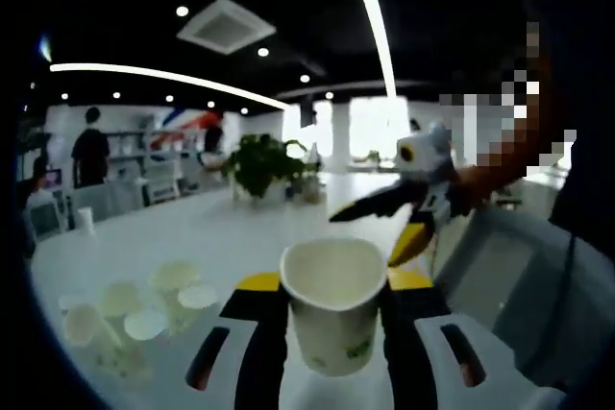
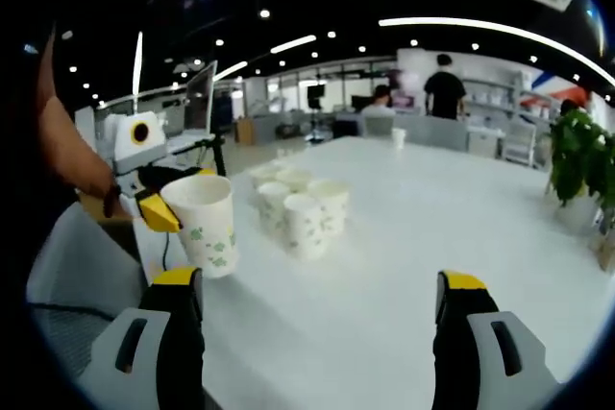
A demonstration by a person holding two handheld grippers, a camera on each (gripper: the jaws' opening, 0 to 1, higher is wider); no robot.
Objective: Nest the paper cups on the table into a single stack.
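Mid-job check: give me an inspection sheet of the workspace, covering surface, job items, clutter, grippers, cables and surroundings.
Surface: white table, bare in front.
Job's things: one paper cup held off the table; cluster of cups standing upright, not yet nested.
Clutter: potted plant.
Grippers: left gripper shut on the paper cup; right gripper open, holding nothing.
Cables: nothing seen.
Surroundings: office with ceiling lights; a person standing beyond the table.

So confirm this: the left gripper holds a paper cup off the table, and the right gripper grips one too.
Half right. The left gripper holds a paper cup off the table. The right gripper is open and empty, as the right gripper view shows.
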